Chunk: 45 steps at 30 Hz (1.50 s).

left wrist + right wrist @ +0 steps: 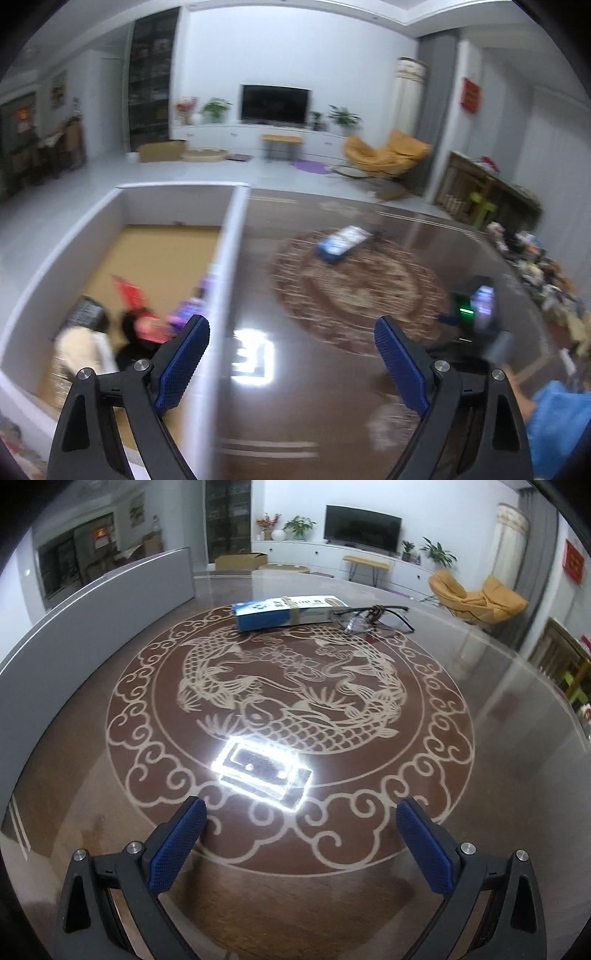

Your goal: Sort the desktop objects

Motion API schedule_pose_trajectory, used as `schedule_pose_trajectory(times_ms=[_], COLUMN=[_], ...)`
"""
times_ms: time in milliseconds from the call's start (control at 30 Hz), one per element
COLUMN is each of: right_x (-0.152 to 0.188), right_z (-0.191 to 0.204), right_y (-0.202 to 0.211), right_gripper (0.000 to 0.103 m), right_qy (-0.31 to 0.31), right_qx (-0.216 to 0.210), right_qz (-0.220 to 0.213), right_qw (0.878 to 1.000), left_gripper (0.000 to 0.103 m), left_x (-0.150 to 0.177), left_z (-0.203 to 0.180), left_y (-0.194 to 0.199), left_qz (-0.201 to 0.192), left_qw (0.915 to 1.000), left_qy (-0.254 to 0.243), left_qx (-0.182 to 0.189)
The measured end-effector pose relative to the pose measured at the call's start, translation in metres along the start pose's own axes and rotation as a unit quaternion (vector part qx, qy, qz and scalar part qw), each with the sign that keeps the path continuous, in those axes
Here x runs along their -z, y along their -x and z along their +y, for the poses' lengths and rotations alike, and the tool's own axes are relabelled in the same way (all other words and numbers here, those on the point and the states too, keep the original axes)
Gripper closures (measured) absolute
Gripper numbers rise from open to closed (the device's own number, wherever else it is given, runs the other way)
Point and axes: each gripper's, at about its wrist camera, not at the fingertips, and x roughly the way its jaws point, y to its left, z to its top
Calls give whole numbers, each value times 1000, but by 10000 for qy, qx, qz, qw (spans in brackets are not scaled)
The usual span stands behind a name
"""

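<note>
A blue and white flat box (280, 613) lies at the far side of the brown table, on its fish pattern (291, 709); it also shows in the left wrist view (341, 243). A pair of glasses (373, 618) lies just right of the box. A grey-walled storage box (232, 236) stands on the left and holds several items: red, purple, black and beige things (147, 325). My left gripper (291, 350) is open and empty, above the box's right wall. My right gripper (301, 834) is open and empty, low over the table's near side.
The other gripper's body with a green light (476, 314) shows at the right of the left wrist view. The storage box's grey wall (92, 627) runs along the table's left side. A ceiling light reflects on the glass top (262, 768). Clutter (535, 266) lies right of the table.
</note>
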Motion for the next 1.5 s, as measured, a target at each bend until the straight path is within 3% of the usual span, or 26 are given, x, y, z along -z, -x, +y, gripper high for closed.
schedule_pose_trajectory(times_ms=[100, 233, 567, 733, 800, 900, 1000, 1100, 1500], right_x=[2, 0, 0, 0, 0, 1, 0, 0, 1], right_z=[-6, -6, -6, -6, -7, -23, -31, -32, -32], right_y=[-2, -3, -3, -3, -3, -3, -2, 0, 3], right_gripper=[0, 0, 0, 0, 0, 0, 0, 0, 0], right_qy=[-180, -199, -196, -195, -216, -733, -1041, -1036, -1029], right_qx=[-134, -122, -124, -126, -71, 246, 470, 474, 487], right_qz=[72, 78, 81, 81, 83, 102, 115, 114, 112], right_qw=[9997, 9997, 9997, 9997, 9997, 9970, 9934, 9934, 9934], left_gripper=[3, 3, 3, 0, 0, 0, 0, 0, 0], left_x=[18, 46, 64, 59, 50, 34, 25, 26, 26], left_z=[-29, -53, -59, -65, -69, -67, -61, -54, -52], left_y=[-17, -67, -162, -199, -210, -230, -241, -237, -237], left_qz=[168, 688, 1607, 1843, 1840, 1858, 1614, 1280, 1291], left_qw=[9991, 9962, 9858, 9793, 9792, 9787, 9831, 9887, 9885], left_qy=[16, -83, -487, -736, -816, -841, -824, -734, -725], left_qx=[387, 523, -65, -395, -250, -242, -258, -282, -309])
